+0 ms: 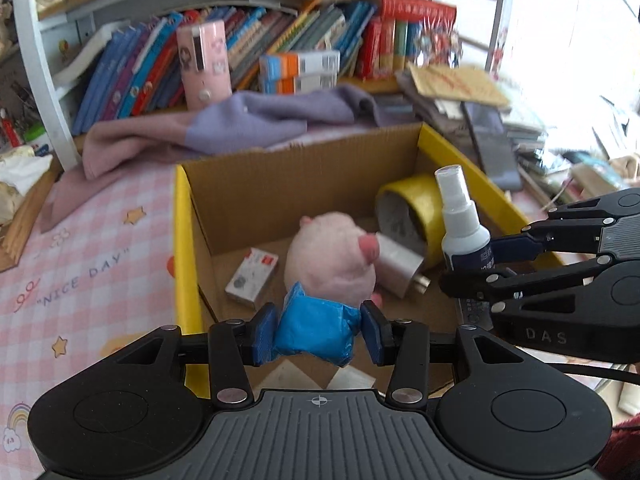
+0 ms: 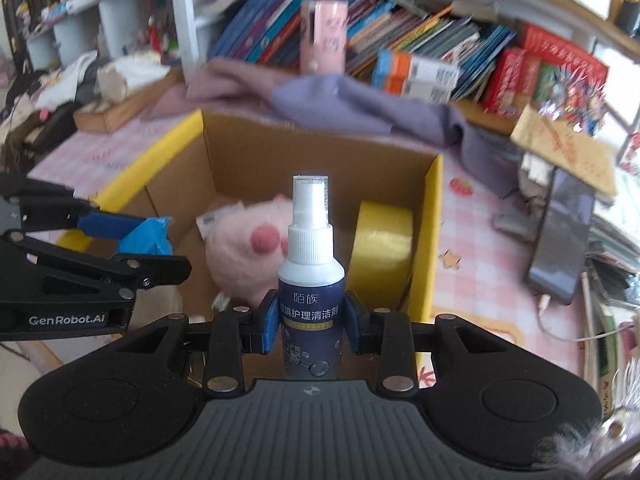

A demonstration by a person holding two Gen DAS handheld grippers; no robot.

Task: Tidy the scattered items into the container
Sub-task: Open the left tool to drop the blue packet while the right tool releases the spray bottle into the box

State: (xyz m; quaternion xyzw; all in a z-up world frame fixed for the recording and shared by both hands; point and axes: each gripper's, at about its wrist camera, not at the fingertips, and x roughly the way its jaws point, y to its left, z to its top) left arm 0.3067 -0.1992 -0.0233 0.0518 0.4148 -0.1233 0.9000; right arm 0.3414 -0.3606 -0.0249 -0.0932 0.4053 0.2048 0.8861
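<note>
An open cardboard box with yellow flaps (image 1: 182,240) (image 2: 434,216) stands on the pink checked tablecloth. Inside lie a pink plush pig (image 1: 328,256) (image 2: 240,252), a yellow tape roll (image 1: 420,204) (image 2: 382,248), a small white carton (image 1: 252,276) and a silver adapter (image 1: 396,268). My left gripper (image 1: 318,330) (image 2: 132,236) is shut on a blue crumpled plastic packet (image 1: 316,332) (image 2: 148,234) over the box's near edge. My right gripper (image 2: 312,322) (image 1: 476,264) is shut on a white spray bottle with a dark label (image 2: 310,268) (image 1: 464,224), held upright above the box's right side.
Purple and pink cloths (image 1: 240,120) (image 2: 360,108) lie behind the box. Books and a pink case (image 1: 204,64) fill the shelf at the back. A dark phone (image 2: 564,232) (image 1: 492,144) and paper stacks (image 2: 616,232) crowd the right of the table.
</note>
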